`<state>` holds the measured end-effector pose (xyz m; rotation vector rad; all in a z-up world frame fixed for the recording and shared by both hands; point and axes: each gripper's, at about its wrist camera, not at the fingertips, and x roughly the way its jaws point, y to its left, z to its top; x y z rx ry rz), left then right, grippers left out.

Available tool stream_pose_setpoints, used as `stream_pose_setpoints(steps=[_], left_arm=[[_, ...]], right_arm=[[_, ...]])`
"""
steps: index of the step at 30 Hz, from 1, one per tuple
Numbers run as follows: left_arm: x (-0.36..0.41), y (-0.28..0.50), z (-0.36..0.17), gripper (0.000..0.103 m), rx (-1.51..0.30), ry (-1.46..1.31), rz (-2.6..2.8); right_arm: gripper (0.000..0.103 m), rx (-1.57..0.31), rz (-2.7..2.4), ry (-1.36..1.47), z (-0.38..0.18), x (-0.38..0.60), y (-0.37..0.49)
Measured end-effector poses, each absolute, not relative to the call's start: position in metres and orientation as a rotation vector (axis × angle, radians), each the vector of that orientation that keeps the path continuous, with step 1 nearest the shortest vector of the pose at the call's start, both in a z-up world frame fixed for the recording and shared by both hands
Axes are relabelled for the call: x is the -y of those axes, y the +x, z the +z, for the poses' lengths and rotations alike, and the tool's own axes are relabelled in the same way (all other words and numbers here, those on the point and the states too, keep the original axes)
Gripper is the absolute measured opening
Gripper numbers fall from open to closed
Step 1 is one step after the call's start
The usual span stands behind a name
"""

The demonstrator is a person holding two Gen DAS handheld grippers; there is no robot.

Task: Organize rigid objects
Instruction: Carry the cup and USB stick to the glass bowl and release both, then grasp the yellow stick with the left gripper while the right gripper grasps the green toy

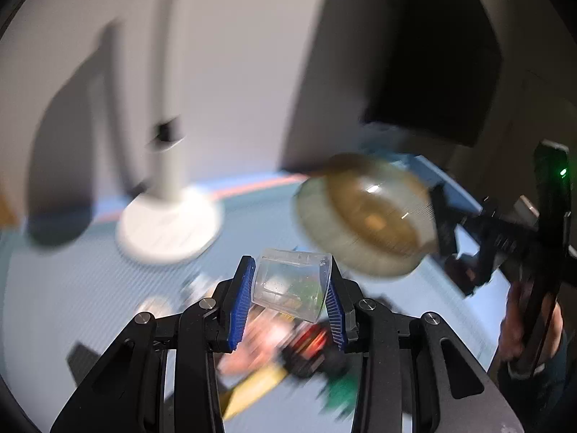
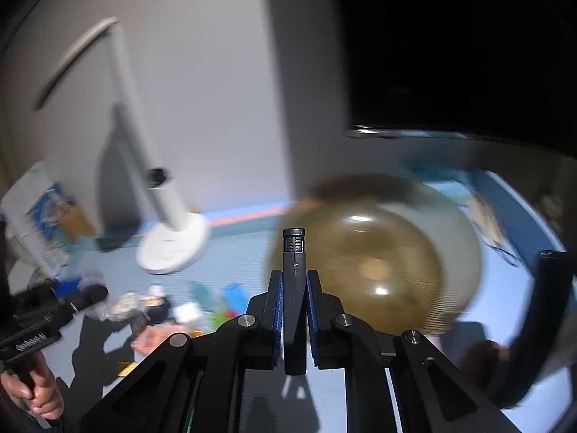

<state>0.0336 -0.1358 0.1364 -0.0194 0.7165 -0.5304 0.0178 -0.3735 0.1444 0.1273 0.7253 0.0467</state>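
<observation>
Blue fingers (image 1: 241, 308) pinch a clear cup (image 1: 290, 285), tipped sideways, and the big bowl (image 1: 364, 216) sits at two o'clock, nearer the right gripper (image 2: 294, 310), shut on a black stick (image 2: 294, 288).

A: Any lettering to read here?
B: None; both views are smeared with blur.
A: The printed box (image 2: 43, 213) at the left of the right wrist view?
B: Blue and white graphics only; no word resolves.
A: The lamp base (image 1: 169, 223)?
B: Faint marks; illegible.
</observation>
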Motion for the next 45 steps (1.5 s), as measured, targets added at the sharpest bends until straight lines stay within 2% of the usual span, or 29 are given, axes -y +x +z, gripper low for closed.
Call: stream_pose_setpoints(steps=[5,8,15,16,17,19,20,23,25,27,30,36,41,45], left_arm=[[0.218,0.071,0.129,0.034,-0.759,-0.01,-0.642],[0.259,0.087,0.11,0.034,-0.794,0.032,-0.656],[0.296,0.106,0.077,0.036,-0.875,0.055,-0.665],[0.3,0.107,0.076,0.039,-0.881,0.059,-0.655],[0.301,0.109,0.075,0.051,-0.894,0.06,-0.646],[0.297,0.108,0.079,0.062,-0.888,0.051,-0.643],[0.289,0.104,0.086,0.069,-0.857,0.045,-0.627],[0.259,0.091,0.105,0.073,-0.792,0.018,-0.606],[0.237,0.08,0.115,0.073,-0.76,0.006,-0.581],[0.207,0.062,0.125,0.073,-0.72,0.0,-0.53],[0.157,0.032,0.129,0.074,-0.683,-0.029,-0.448],[0.055,-0.021,0.097,0.081,-0.704,-0.105,-0.227],[-0.003,-0.032,0.04,0.081,-0.811,-0.116,-0.04],[-0.012,-0.036,0.013,0.081,-0.839,-0.116,-0.038]], right_arm=[[0.012,-0.856,0.079,0.345,0.124,0.427,0.036],[0.012,-0.899,0.049,0.341,0.108,0.435,0.047],[0.012,-0.987,0.064,0.399,0.085,0.451,0.066],[0.012,-0.984,0.06,0.409,0.083,0.454,0.066],[0.014,-0.981,0.056,0.417,0.082,0.456,0.067],[0.024,-0.98,0.016,0.411,0.085,0.461,0.066],[0.024,-0.963,-0.007,0.4,0.089,0.463,0.063],[0.028,-0.883,-0.04,0.368,0.109,0.466,0.042],[0.053,-0.838,-0.043,0.359,0.121,0.465,0.028],[0.059,-0.791,-0.039,0.346,0.132,0.46,0.012],[0.059,-0.76,0.034,0.345,0.141,0.444,-0.007],[0.073,-0.768,0.182,0.32,0.12,0.376,-0.024],[0.073,-0.783,0.185,0.269,0.068,0.337,-0.021],[0.074,-0.805,0.165,0.269,0.043,0.332,-0.019]])
